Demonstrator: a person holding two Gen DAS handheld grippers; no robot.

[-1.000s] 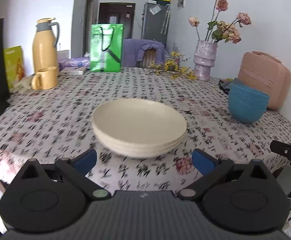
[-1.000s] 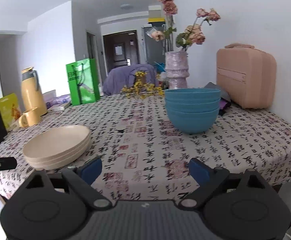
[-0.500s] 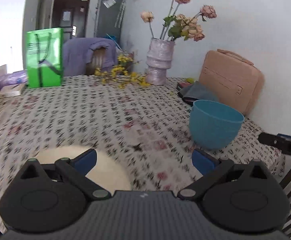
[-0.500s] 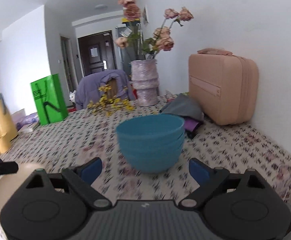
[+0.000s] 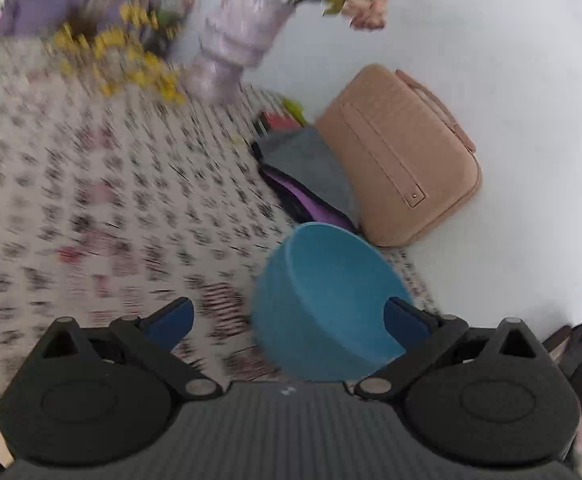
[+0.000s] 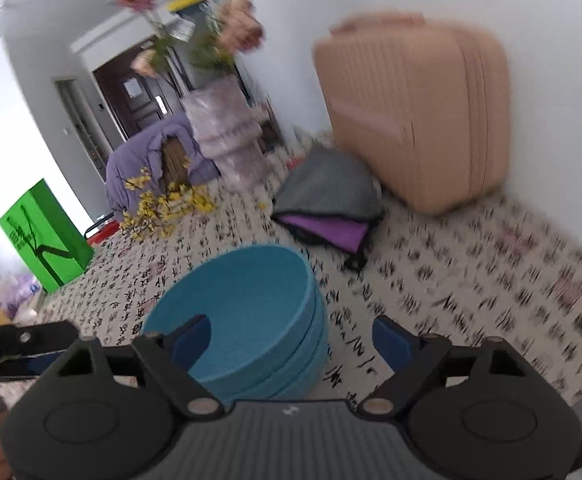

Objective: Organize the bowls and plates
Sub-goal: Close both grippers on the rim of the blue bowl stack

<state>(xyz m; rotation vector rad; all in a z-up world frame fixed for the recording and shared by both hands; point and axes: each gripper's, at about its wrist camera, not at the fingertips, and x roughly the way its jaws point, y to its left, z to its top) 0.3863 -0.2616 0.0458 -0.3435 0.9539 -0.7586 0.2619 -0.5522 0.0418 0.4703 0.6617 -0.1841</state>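
Bowls, blue, stacked on patterned tablecloth near right edge, white wall beyond. Left gripper spread; right gripper closing, nothing pinched.

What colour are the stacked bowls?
Blue; the stacked bowls show best in the right wrist view.
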